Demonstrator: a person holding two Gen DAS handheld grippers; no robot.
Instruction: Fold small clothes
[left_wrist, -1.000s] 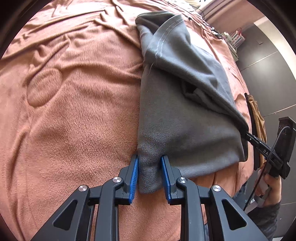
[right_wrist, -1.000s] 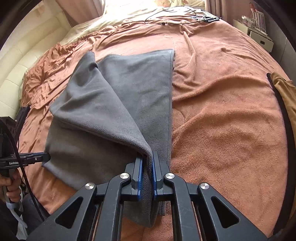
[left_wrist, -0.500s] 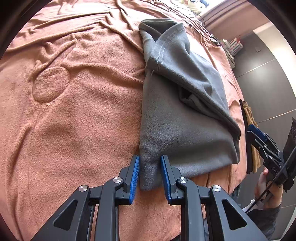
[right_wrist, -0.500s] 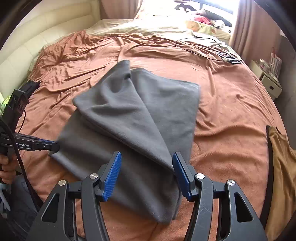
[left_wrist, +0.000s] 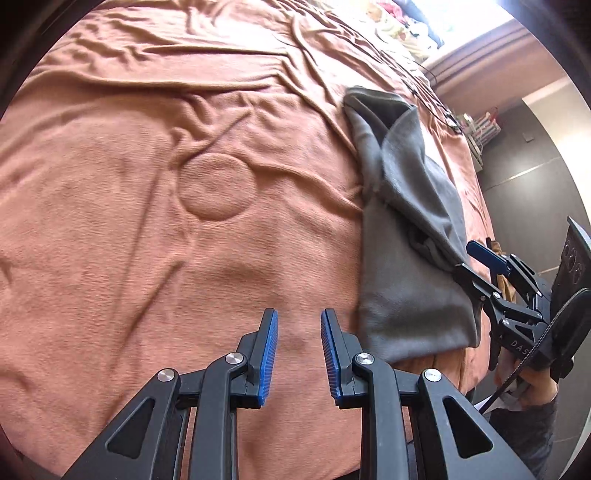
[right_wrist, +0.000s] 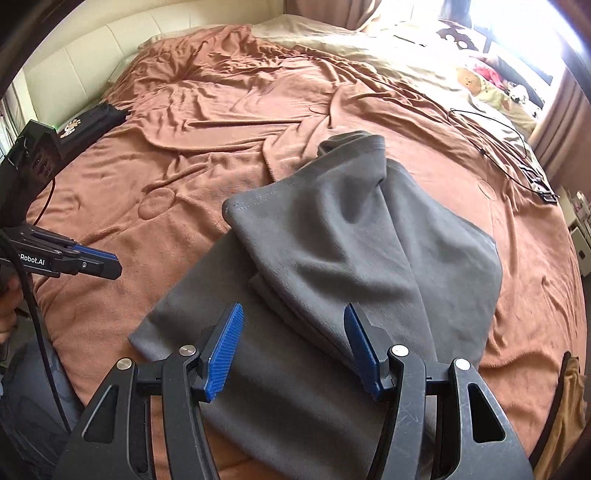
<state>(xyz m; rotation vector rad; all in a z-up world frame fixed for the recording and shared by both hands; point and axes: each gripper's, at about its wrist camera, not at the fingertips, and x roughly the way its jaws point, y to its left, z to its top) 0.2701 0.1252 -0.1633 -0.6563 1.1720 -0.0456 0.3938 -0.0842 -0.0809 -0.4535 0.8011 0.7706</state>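
Observation:
A grey fleece garment (right_wrist: 351, 258) lies on the brown bed blanket (right_wrist: 207, 147), with one part folded diagonally over the rest. In the left wrist view it (left_wrist: 402, 258) lies to the right. My left gripper (left_wrist: 297, 321) is open and empty over bare blanket, just left of the garment's near corner; it also shows in the right wrist view (right_wrist: 107, 264). My right gripper (right_wrist: 293, 317) is wide open and empty above the garment's near edge, astride the folded flap's tip; it shows in the left wrist view (left_wrist: 476, 258) too.
A black pouch with a paw print (right_wrist: 85, 125) lies at the bed's far left edge. Black cables (right_wrist: 498, 147) lie at the far right. A tan cloth (right_wrist: 569, 398) hangs at the right edge. A cream headboard (right_wrist: 92, 59) is behind.
My left gripper let go of the garment's corner and moved left off it. My right gripper opened, dropped the folded flap, and pulled back a little.

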